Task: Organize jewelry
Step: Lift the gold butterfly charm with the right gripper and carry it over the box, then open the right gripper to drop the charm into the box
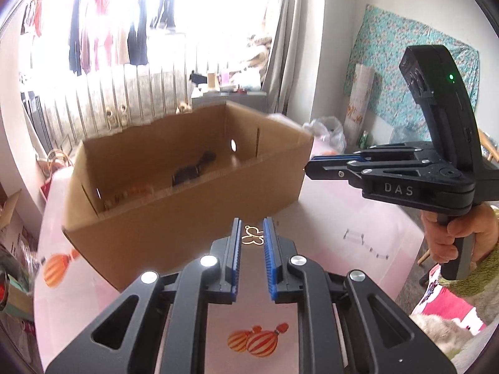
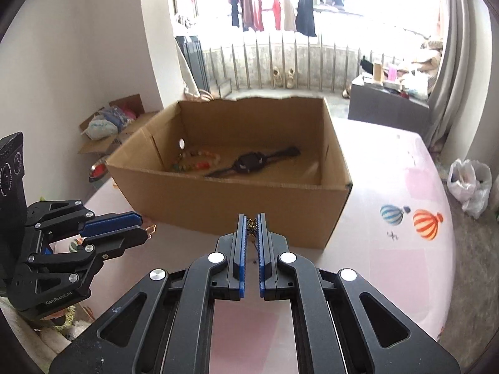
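Two pieces of jewelry already lie inside the cardboard box [image 2: 230, 193] on the table [image 2: 389, 249]: a string of coloured beads [image 2: 196, 160] near the left wall and a dark watch [image 2: 249, 162] stretched across the middle of the floor. That part of the sorting looks done.

Two more pieces are in hand. The left gripper [image 1: 252, 233] has its fingers drawn close around a thin gold butterfly outline [image 1: 253, 237], which sits between the blue pads near the tips; in the right wrist view a bit of the same gold wire shows at the end of that gripper. The right gripper [image 2: 252, 227] has its fingers pressed nearly together, pinching a small dark butterfly charm [image 2: 252, 227] right at the tips. Both grippers hang above the table just in front of the box's near wall, on the person's side, with the right hand [image 1: 452, 237] wrapped round its handle.

What is left, as far as can be judged, is to carry each butterfly over the near wall and let it go inside the box. Faint small marks on the tablecloth to the right of the box are too small to tell whether they are further jewelry or only print. Both held pieces are thin and light, so either could slip from the pads.
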Motion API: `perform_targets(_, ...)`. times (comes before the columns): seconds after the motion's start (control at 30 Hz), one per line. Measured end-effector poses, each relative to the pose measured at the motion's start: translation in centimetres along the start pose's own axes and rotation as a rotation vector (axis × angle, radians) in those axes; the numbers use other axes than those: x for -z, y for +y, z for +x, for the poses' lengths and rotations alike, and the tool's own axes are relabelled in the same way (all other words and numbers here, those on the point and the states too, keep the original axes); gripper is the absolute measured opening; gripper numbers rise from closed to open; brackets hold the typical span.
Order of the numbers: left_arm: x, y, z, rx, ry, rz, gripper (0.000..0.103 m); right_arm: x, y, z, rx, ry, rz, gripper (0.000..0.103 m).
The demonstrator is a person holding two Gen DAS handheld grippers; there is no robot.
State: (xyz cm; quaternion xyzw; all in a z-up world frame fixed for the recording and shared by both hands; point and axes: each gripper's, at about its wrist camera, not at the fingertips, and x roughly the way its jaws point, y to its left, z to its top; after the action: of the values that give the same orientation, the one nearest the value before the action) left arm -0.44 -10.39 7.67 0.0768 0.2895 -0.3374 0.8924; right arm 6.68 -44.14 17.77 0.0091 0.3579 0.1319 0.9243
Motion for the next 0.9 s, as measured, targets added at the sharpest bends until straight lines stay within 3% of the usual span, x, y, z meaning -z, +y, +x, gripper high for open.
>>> perform_targets(0.13, -3.0, 0.9, -0.9, -0.012, -0.072, 0.015, 0.013, -3.4, -0.1, -0.5, -0.042, -0.079, -0.047, 0.004)
perform_targets(0.23, -5.3, 2.3, 0.0, -0.019, -0.076, 0.01, 0.013, -5.8, -0.2, 1.1, -0.089, -0.062, -0.061, 0.004)
perform_targets(0.4, -7.4, 6.2, 5.8, 0.026, 0.107, -0.12, 0.013, -9.3, -1.6, 7.1, -0.14, 0.091, -0.038, 0.005)
perform_targets(0.53, -7.4, 8.5, 10.0, 0.042, 0.227, -0.201, 0.013, -9.6, -2.0, 10.8, -0.152, 0.191, -0.018, 0.009)
perform_targets(0.6, -7.2, 9.0, 10.7, 0.026, 0.255, -0.216, 0.014, -8.9, -2.3, 10.9, -0.147, 0.199, -0.004, 0.009)
perform_targets(0.67, -7.2, 9.4, 10.7, 0.024, 0.258, -0.233, 0.024, -9.1, -2.7, 10.7, -0.15, 0.187, 0.004, 0.011)
perform_targets(0.73, -7.1, 9.7, 10.3, 0.018, 0.247, -0.25, 0.044, -9.2, -3.1, 10.1, -0.157, 0.166, 0.019, 0.014)
perform_targets(0.9, -7.5, 10.0, 8.7, -0.028, 0.209, -0.244, 0.061, -9.3, -4.3, 8.9, -0.16, 0.112, 0.051, 0.023)
